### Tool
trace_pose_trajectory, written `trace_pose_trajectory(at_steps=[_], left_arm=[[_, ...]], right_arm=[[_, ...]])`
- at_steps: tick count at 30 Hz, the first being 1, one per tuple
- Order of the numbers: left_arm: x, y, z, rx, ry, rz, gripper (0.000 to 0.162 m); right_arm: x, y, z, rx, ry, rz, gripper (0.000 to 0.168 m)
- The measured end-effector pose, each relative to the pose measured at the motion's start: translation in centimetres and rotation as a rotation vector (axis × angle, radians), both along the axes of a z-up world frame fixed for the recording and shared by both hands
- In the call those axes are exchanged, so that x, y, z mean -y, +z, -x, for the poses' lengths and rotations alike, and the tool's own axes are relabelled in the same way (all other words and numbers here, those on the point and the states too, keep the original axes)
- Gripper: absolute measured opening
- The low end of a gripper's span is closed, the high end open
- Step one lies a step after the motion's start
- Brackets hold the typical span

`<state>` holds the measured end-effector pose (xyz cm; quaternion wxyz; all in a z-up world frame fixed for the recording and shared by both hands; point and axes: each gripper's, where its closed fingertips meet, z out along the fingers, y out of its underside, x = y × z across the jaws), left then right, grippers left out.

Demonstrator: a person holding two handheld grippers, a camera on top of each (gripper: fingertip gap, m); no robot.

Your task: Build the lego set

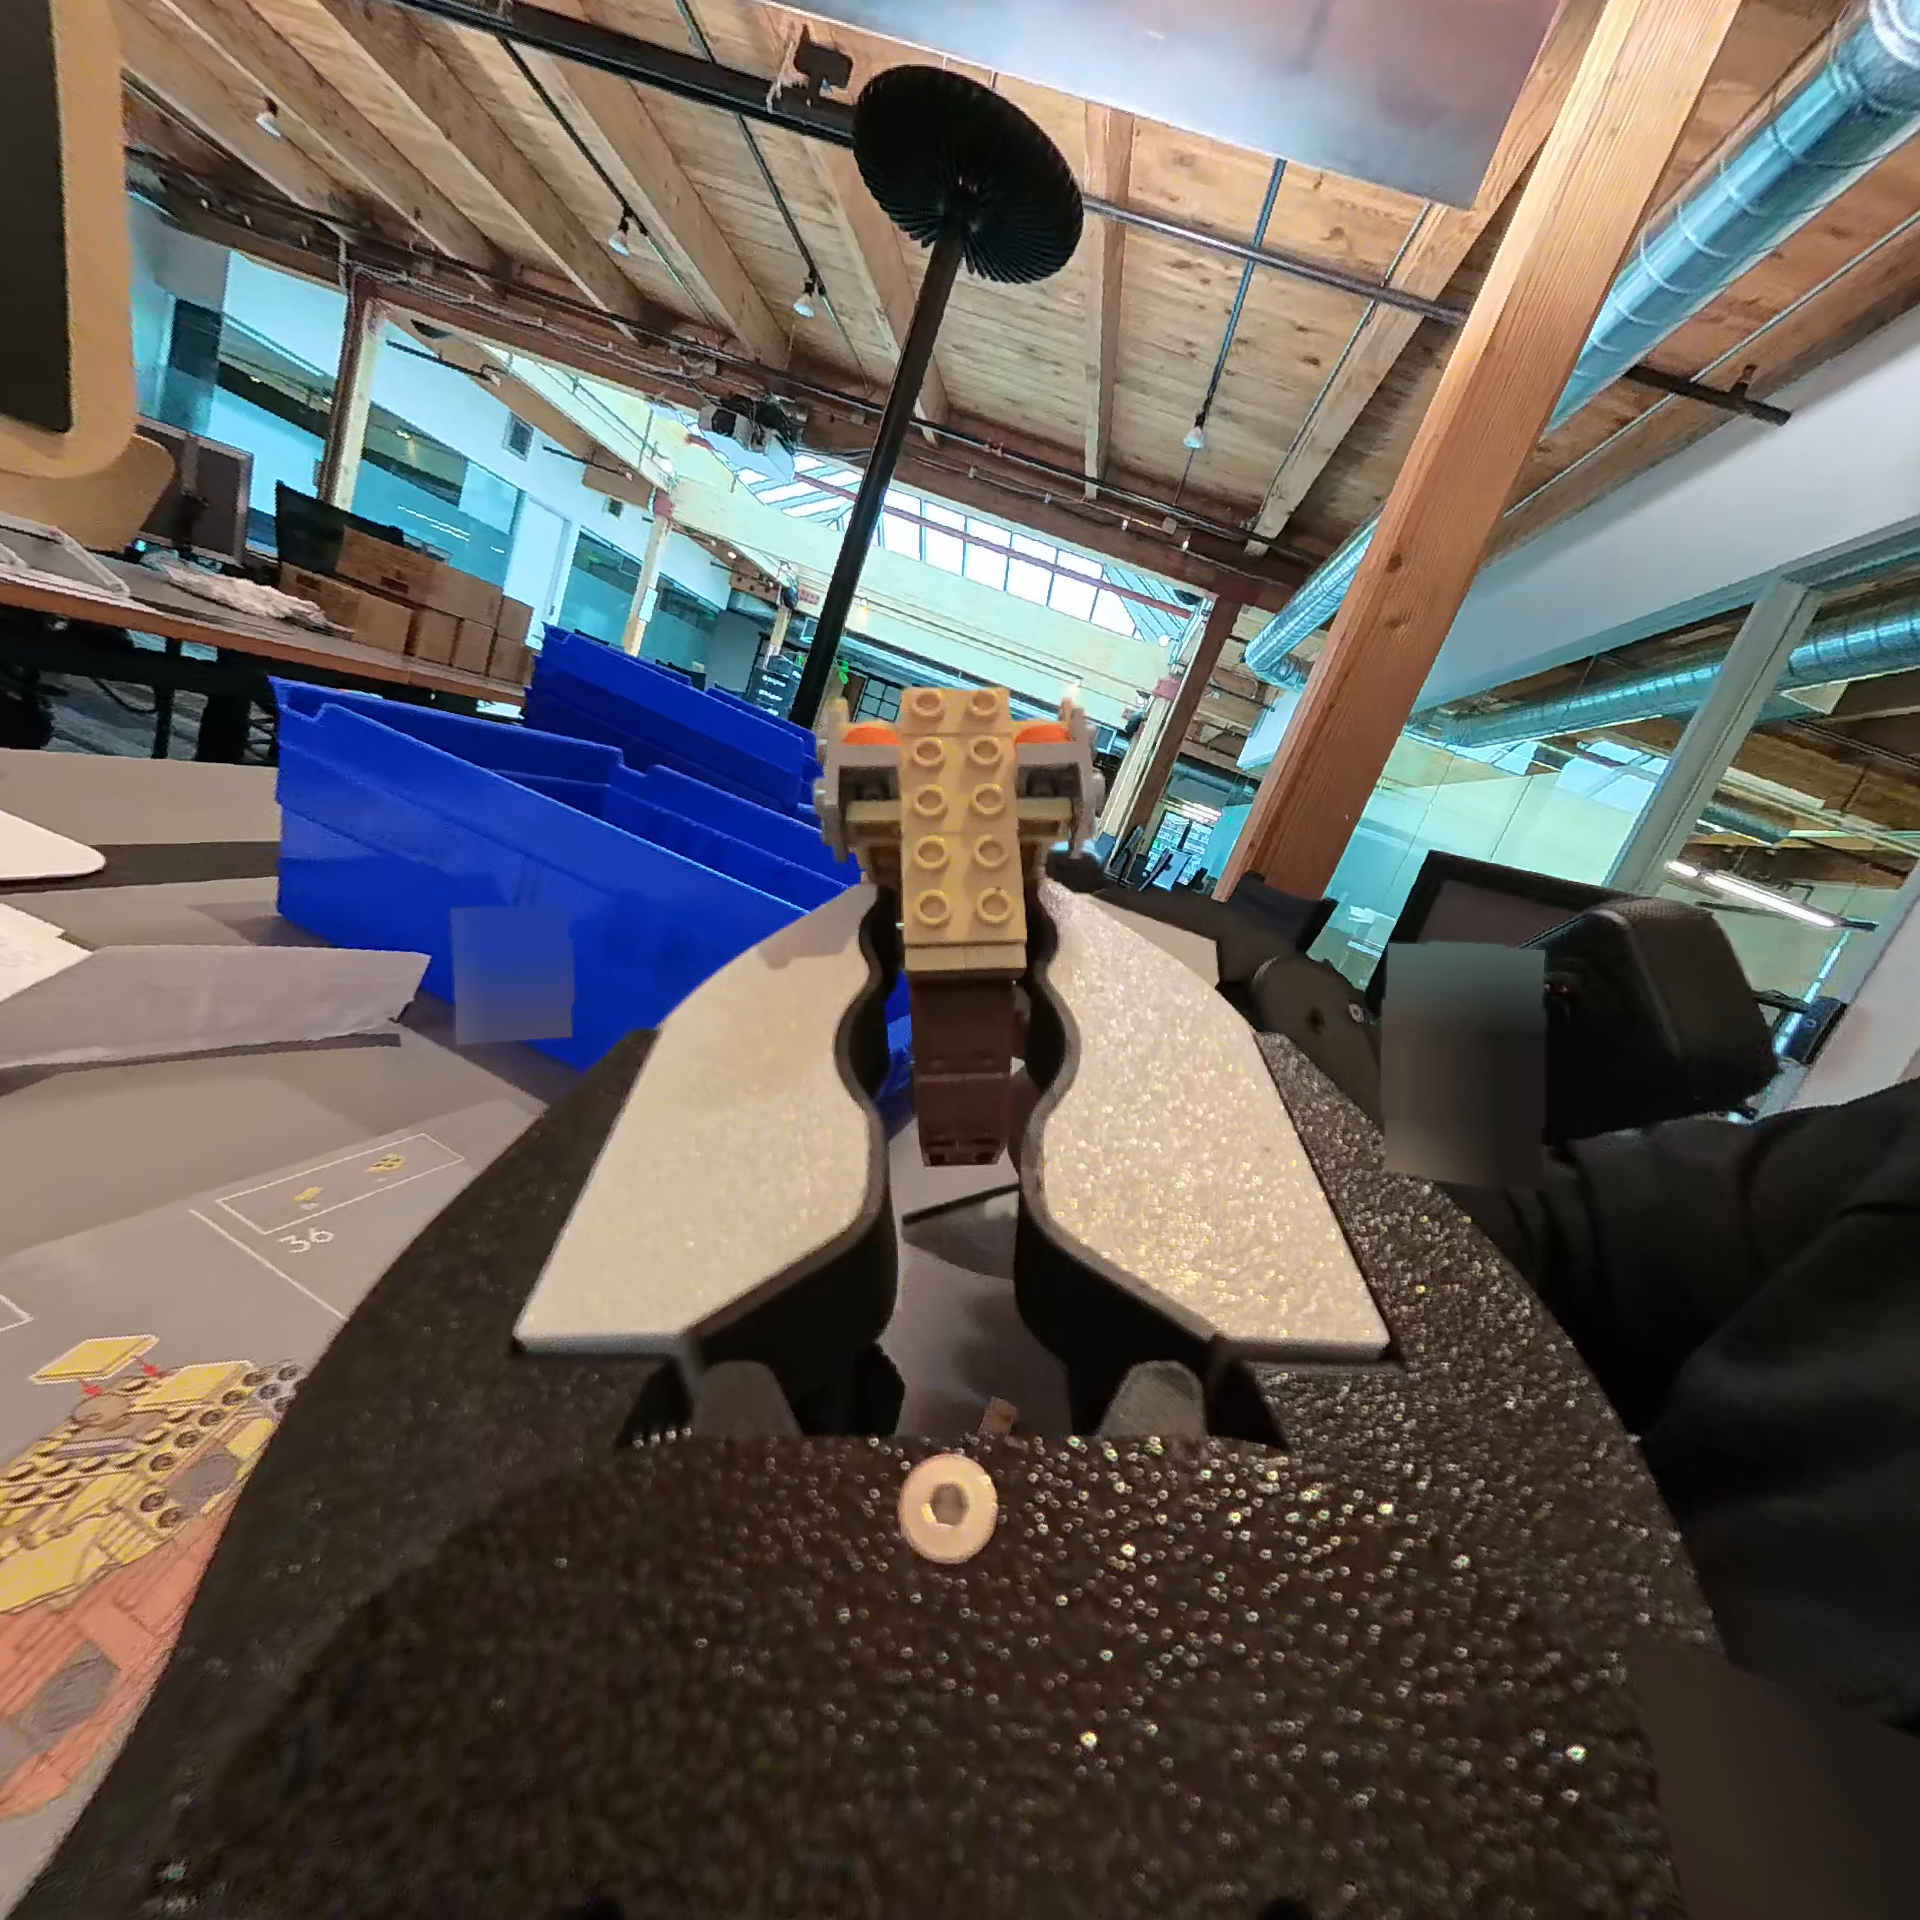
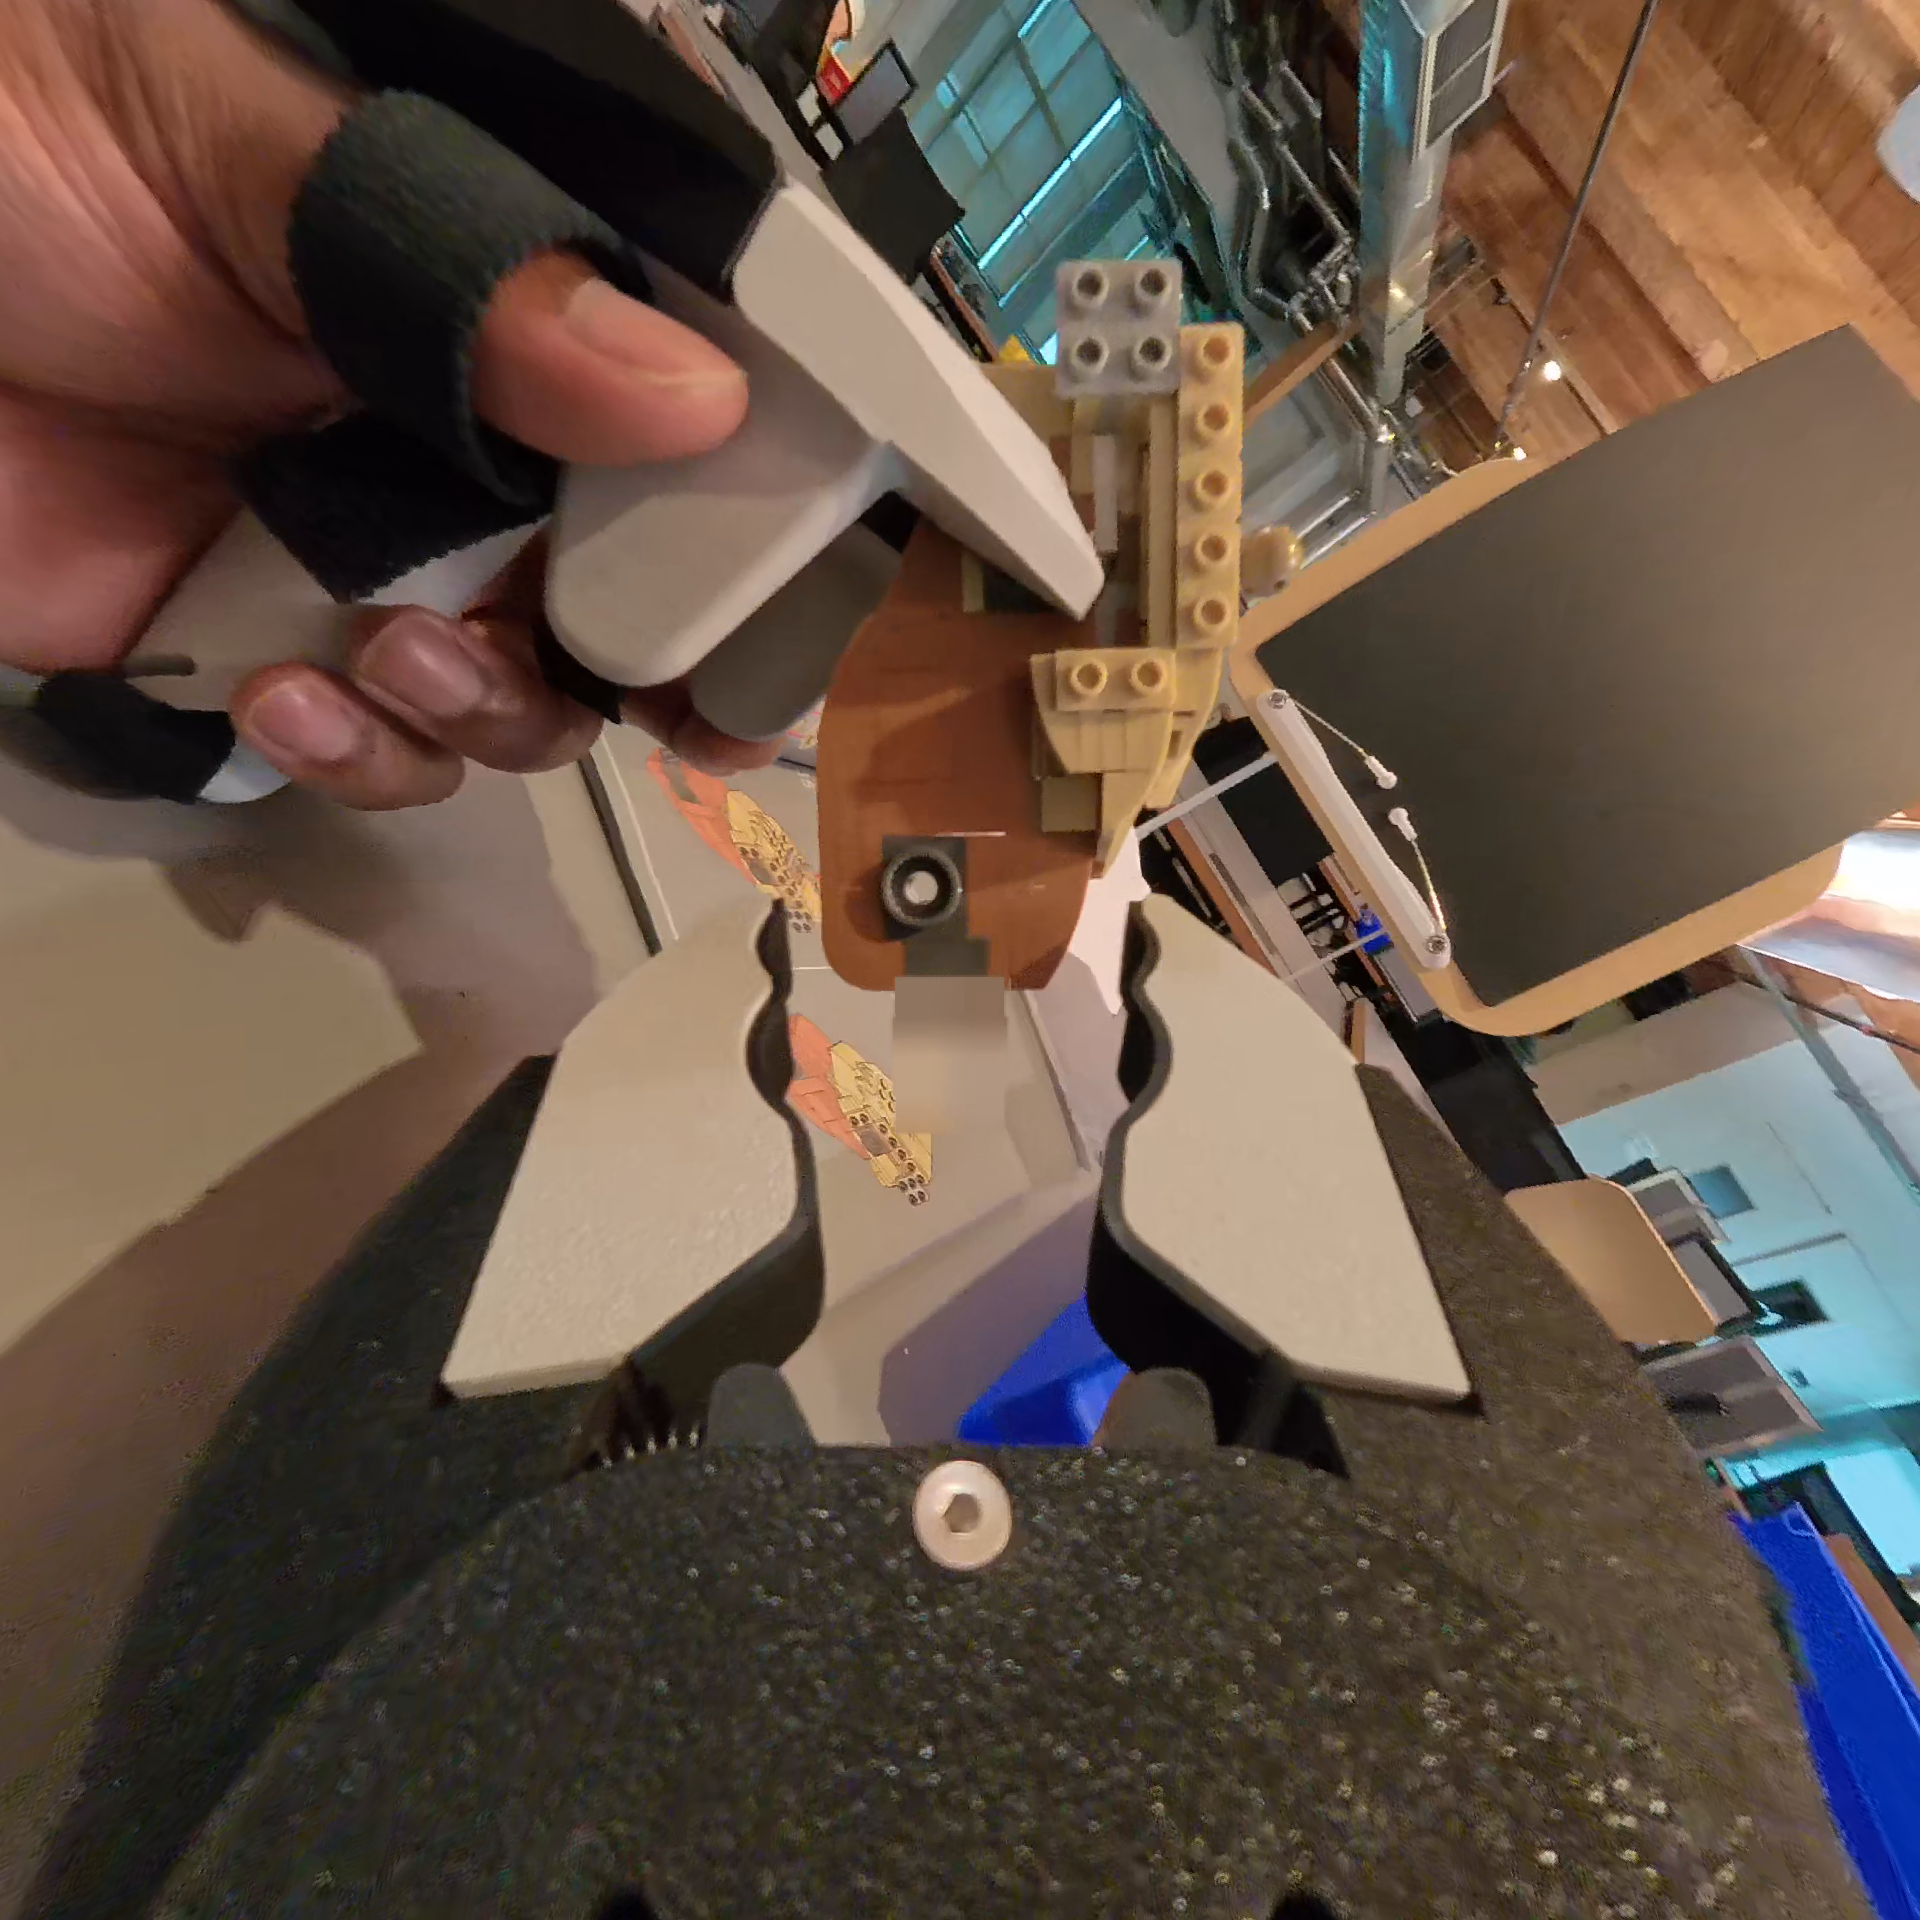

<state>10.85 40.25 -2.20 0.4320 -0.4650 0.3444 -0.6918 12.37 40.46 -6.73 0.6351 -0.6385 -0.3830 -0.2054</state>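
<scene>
Lego model (image 1: 961, 883) sits clamped between left gripper (image 1: 961, 935) fingertips; right gripper (image 2: 956, 935) gapes just below it.

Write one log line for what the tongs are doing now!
left tongs: shut on tan-and-brown lego model | right tongs: open, empty, by model's brown base | model: held in air

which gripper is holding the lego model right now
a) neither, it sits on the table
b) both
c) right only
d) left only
d: the left gripper is clamped on the lego model, while the right gripper is open just short of it.
</scene>
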Motion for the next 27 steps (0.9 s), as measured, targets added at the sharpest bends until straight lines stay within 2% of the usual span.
trace_pose_trajectory(at_steps=[3,10,14,21,27], left_arm=[[0.0,0.0,-0.1,-0.001,0.001,0.0,0.022],[0.3,0.4,0.1,0.005,-0.024,-0.009,0.022],[0.0,0.1,0.1,-0.024,-0.022,-0.011,0.032],[1.4,-0.9,-0.5,-0.088,-0.127,-0.002,0.034],[2.3,-1.0,-0.9,-0.075,-0.128,-0.058,0.018]], right_arm=[[-0.2,-0.1,-0.2,0.006,-0.024,-0.002,0.046],[0.3,0.5,0.0,0.028,-0.014,-0.033,0.046],[0.5,0.9,-0.1,0.043,-0.006,-0.058,0.046],[0.8,1.9,-0.3,0.045,0.02,-0.11,0.046],[1.1,1.8,0.4,0.054,0.06,-0.123,0.046]])
